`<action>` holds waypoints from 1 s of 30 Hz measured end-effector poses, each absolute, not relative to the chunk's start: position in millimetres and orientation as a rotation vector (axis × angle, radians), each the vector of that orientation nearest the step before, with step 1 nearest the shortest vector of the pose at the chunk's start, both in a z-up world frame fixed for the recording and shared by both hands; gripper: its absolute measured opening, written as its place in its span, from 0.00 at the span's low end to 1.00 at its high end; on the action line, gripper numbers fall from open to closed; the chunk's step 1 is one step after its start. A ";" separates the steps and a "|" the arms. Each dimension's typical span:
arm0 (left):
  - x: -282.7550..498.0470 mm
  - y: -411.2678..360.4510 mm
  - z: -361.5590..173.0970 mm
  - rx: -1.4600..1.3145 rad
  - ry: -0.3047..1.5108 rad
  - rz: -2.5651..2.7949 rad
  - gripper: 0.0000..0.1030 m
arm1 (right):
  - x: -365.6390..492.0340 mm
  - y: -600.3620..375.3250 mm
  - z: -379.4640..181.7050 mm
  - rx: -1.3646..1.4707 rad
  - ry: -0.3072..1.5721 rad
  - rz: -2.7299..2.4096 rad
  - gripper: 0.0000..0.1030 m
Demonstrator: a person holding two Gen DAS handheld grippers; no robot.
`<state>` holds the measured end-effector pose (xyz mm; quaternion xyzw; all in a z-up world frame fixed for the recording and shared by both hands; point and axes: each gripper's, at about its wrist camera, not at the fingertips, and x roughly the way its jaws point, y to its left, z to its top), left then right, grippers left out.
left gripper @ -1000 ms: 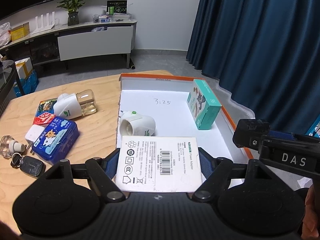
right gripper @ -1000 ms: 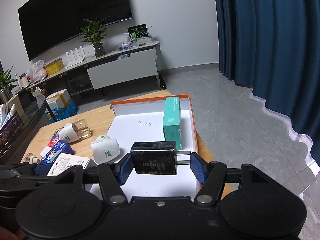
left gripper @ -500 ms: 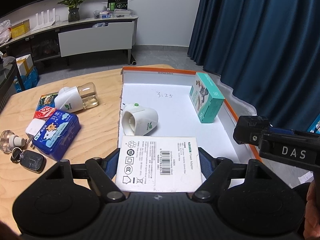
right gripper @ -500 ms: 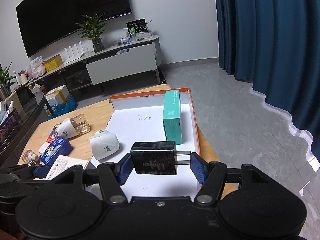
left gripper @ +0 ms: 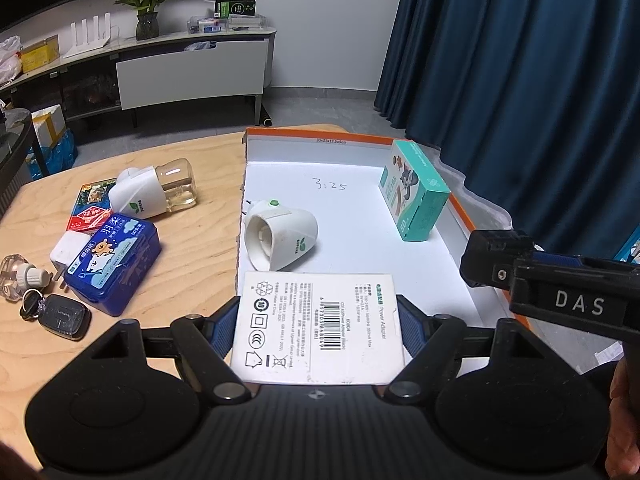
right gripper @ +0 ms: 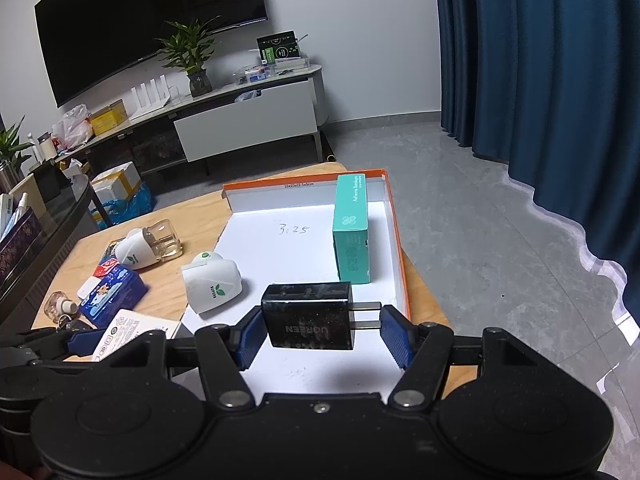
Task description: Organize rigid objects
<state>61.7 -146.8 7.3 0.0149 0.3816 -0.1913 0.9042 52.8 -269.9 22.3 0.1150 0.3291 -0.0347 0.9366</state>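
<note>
Grippers are staying put: left gripper (left gripper: 318, 322) is clamping the white "Power Adapter" box (left gripper: 318, 326). Right gripper (right gripper: 320, 334) is pinching the black "UGREEN" charger (right gripper: 308, 316).

The near end of the white adapter box (left gripper: 318, 328) is covered by the left claw (left gripper: 318, 326) body. The small white charger (left gripper: 66, 250) is half hidden under the blue tin (left gripper: 112, 262). The print on the teal box (right gripper: 352, 236) is too small to be read. A hand (left gripper: 624, 420) is cut off at the right edge.
</note>
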 end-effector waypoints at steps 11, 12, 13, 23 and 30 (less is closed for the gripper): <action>61.1 -146.5 7.1 0.024 0.789 -0.402 0.77 | 52.7 -268.0 21.3 0.229 0.678 -0.067 0.73; 61.2 -146.3 7.2 0.024 0.789 -0.402 0.77 | 52.6 -267.9 21.6 0.228 0.677 -0.067 0.73; 61.2 -146.3 7.3 0.024 0.789 -0.402 0.77 | 53.0 -267.3 21.7 0.226 0.678 -0.067 0.73; 61.4 -144.9 8.2 0.015 0.787 -0.405 0.77 | 52.4 -264.9 22.5 0.220 0.680 -0.062 0.73; 61.4 -145.0 8.6 0.013 0.787 -0.407 0.77 | 52.7 -264.2 23.0 0.219 0.681 -0.058 0.73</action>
